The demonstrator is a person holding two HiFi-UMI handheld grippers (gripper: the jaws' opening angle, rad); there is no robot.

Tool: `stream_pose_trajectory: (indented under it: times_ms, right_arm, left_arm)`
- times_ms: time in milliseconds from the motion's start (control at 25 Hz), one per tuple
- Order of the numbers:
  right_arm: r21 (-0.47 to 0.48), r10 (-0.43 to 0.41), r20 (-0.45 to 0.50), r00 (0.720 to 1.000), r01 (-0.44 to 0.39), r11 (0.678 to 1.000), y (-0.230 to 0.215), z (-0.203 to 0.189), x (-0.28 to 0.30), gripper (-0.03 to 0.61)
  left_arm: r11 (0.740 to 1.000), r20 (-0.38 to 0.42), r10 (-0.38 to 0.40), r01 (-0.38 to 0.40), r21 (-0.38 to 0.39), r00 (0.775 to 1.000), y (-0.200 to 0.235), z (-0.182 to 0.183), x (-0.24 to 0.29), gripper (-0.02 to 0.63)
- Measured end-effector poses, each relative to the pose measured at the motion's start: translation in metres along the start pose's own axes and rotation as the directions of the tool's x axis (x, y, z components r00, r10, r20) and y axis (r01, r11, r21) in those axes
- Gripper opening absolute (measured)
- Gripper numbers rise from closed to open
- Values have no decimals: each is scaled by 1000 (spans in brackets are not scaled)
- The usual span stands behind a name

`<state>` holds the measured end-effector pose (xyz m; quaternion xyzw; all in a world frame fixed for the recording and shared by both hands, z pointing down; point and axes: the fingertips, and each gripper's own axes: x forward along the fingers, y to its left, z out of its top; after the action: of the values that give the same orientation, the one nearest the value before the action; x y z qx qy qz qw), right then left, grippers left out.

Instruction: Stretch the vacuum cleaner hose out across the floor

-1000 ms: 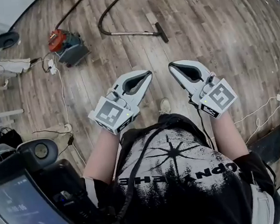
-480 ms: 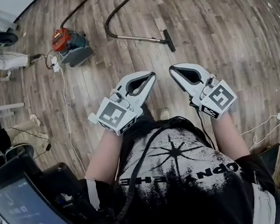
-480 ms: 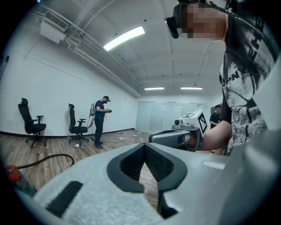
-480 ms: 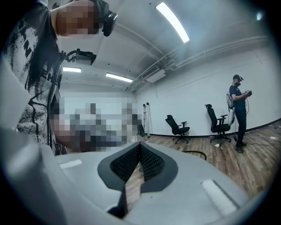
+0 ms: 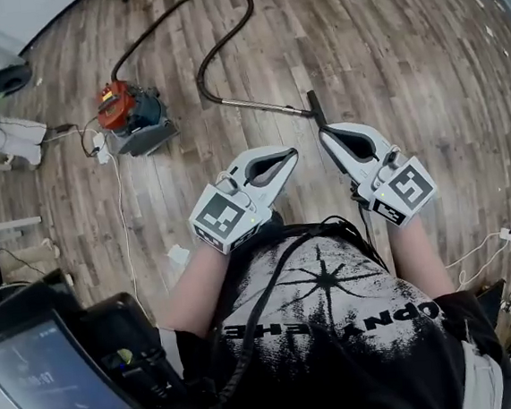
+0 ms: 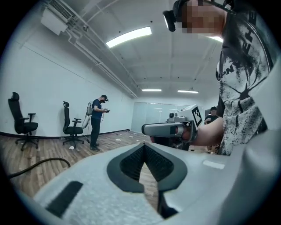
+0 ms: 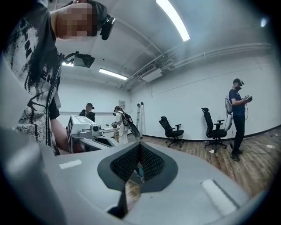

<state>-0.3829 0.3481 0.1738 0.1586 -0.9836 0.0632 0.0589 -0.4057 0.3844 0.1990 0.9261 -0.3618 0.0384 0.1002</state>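
A vacuum cleaner [image 5: 134, 112] with an orange top and blue-grey body stands on the wood floor at the upper left. Its black hose [image 5: 219, 14] arcs away from it in a loop, then joins a metal wand [image 5: 260, 107] that ends in a black floor nozzle [image 5: 316, 110]. My left gripper [image 5: 294, 155] and right gripper [image 5: 325, 135] are held side by side just short of the nozzle, both shut and empty. In the left gripper view a stretch of the hose [image 6: 39, 165] lies on the floor beyond the shut left gripper [image 6: 142, 146]. The right gripper [image 7: 139, 146] points level across the room.
A white power cord [image 5: 118, 194] runs from the vacuum toward a white plug block [image 5: 178, 254]. More white cable [image 5: 484, 244] lies at the right. A screen unit [image 5: 47, 372] fills the lower left. Office chairs [image 7: 173, 129] and a standing person [image 7: 237, 118] are farther off.
The person has walked forward. The vacuum, wand and nozzle have come nearer, and both shut grippers now sit close to the nozzle.
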Motion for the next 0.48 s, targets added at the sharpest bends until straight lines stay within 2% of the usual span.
stream_pose_trajectory:
  times_ms: [120, 240, 480]
  right_arm:
    - [-40, -43, -1, 999, 43, 998, -28, 17, 39, 6]
    - [-37, -75, 5, 997, 76, 996, -52, 25, 69, 6]
    - [-22, -114, -32, 993, 114, 993, -91, 21, 94, 6]
  left_arm:
    - [999, 2, -32, 32, 25, 999, 53, 10, 2, 0]
    - [998, -7, -34, 34, 46, 999, 102, 15, 2, 0]
    - [999, 3, -15, 15, 35, 1000, 164, 27, 14, 0]
